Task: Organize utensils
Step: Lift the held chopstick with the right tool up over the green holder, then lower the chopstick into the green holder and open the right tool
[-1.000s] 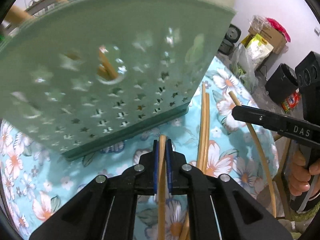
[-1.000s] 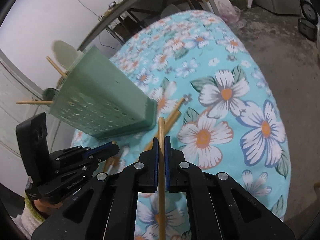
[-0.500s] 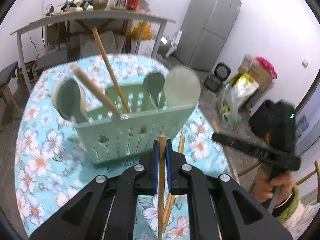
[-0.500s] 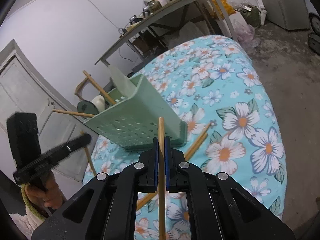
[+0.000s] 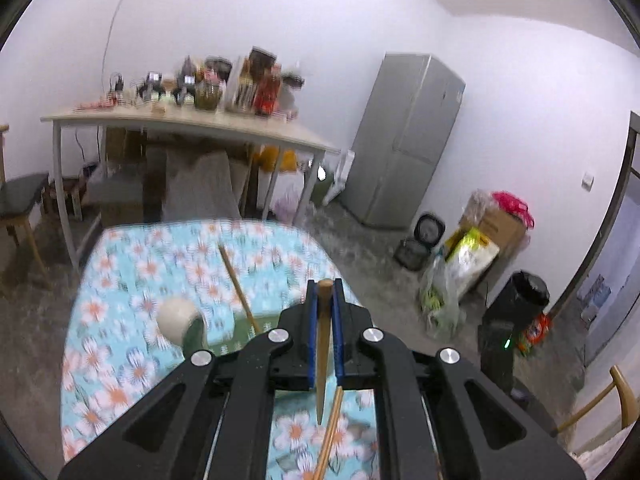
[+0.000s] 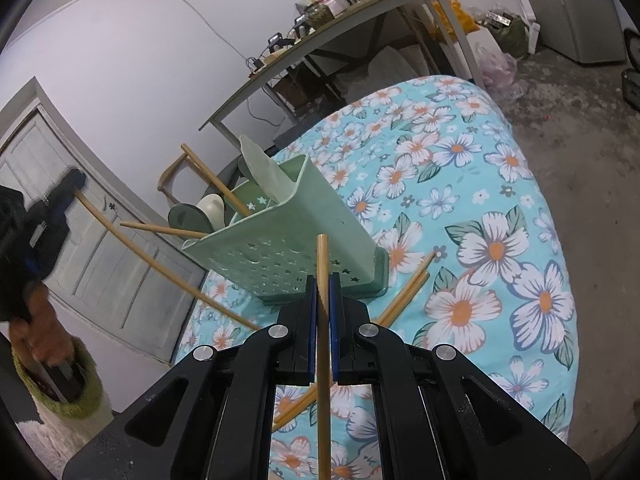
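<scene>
two chopsticks gripped above the green caddy

the left tool is clenched on a wooden chopstick, the stick standing between the blue pads with its blunt end just past the fingertips and its tapered tip pointing back down toward the camera. seen from the right wrist, that same tool sits blurred at the far left, held in the person's left hand, and its chopstick slants down past the caddy's near corner.

the right tool is likewise clamped on a second chopstick, which runs straight up between its pads.

the green perforated utensil caddy stands on the table, which wears a turquoise floral cloth. already in the caddy are slanted chopsticks, a cream spoon, a dark green spoon and a pale green flat utensil (its exact kind is unclear). loose chopsticks lie on the cloth beside the caddy's base, touching it or nearly so.

in the left wrist view the caddy is mostly hidden behind the tool; one chopstick and the cream spoon rise above it. a grey refrigerator stands in the background.
</scene>
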Demonstrator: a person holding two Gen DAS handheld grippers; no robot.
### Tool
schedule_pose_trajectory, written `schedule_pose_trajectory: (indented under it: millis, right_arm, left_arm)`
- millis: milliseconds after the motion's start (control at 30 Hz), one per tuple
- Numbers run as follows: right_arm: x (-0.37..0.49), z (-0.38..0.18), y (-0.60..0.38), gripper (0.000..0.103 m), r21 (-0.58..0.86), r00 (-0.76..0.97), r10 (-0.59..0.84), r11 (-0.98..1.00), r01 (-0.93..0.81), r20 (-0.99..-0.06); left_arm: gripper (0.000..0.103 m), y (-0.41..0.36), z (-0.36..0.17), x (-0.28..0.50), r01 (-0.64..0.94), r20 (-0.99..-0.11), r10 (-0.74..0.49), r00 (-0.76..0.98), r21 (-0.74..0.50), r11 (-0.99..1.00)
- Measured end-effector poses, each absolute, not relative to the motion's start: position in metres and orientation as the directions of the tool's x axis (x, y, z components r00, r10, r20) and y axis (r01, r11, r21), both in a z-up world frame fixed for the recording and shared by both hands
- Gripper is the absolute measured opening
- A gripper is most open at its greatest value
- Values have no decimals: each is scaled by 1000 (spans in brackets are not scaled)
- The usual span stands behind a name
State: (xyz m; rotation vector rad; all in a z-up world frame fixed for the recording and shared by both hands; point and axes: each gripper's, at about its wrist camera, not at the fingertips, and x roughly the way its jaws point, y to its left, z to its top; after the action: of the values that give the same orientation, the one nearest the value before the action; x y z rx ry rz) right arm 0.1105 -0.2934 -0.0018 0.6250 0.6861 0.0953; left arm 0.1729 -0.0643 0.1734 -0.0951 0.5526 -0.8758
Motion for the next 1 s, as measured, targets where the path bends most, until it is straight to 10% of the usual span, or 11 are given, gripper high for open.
schedule_pose_trajectory:
  millis: [367,1000]
  right_arm:
    - [111,-4,-298,4,571,778,279,812,122,-563]
    - [112,-11,-301,4,579,770,284,805,133,-571]
  left_arm:
    - [6,-44,233,178,686,-225,-728,648,-245,686]
    - [6,-73,167,210,630,-326,-640,696,-149,762]
